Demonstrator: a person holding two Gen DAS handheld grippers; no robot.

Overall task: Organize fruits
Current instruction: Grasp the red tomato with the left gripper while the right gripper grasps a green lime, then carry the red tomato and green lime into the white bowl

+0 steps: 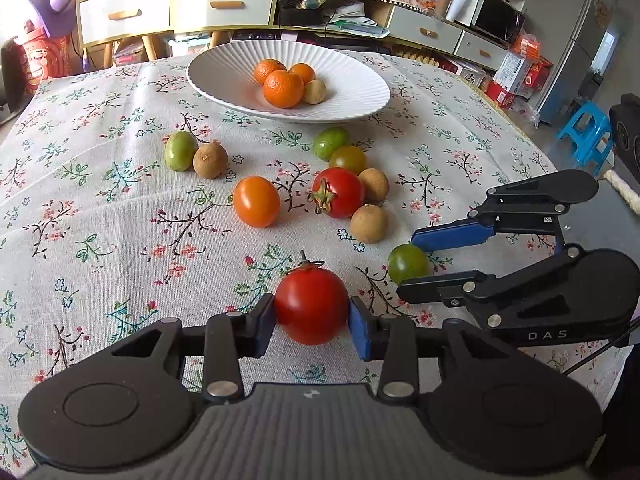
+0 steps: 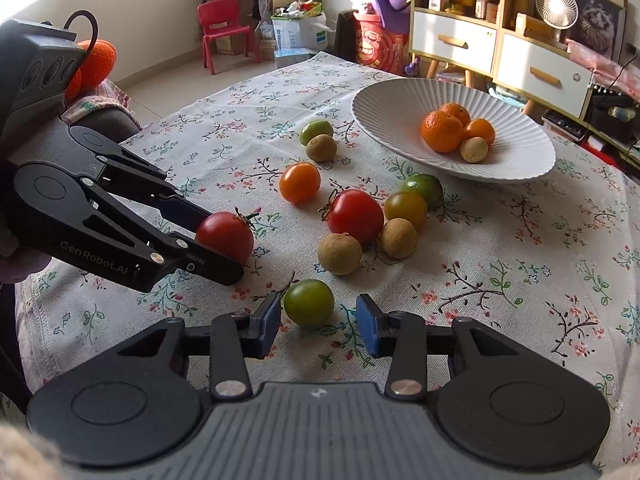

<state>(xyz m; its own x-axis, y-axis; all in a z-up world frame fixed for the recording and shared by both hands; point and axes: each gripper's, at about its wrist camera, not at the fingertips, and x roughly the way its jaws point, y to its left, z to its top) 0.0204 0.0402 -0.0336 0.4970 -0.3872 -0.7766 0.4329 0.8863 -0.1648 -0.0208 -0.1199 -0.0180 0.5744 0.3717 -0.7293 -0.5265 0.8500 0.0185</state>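
Note:
My left gripper (image 1: 311, 320) is shut on a red tomato (image 1: 311, 306), low over the floral tablecloth; it also shows in the right wrist view (image 2: 225, 236). My right gripper (image 2: 318, 320) is open around a green tomato (image 2: 309, 302), with gaps at both pads. The white ribbed bowl (image 1: 352, 92) at the back holds three oranges (image 1: 283, 88) and a longan (image 1: 315, 91). Loose on the cloth lie an orange tomato (image 1: 256, 201), another red tomato (image 1: 338, 192), several longans (image 1: 369, 224) and green fruits (image 1: 180, 151).
The right gripper's body (image 1: 532, 280) sits close to my left gripper's right side. White drawer cabinets (image 1: 172, 8) stand behind the table. The table's right edge (image 1: 560, 168) drops to a blue stool (image 1: 588, 136). A red chair (image 2: 224, 32) stands beyond the far corner.

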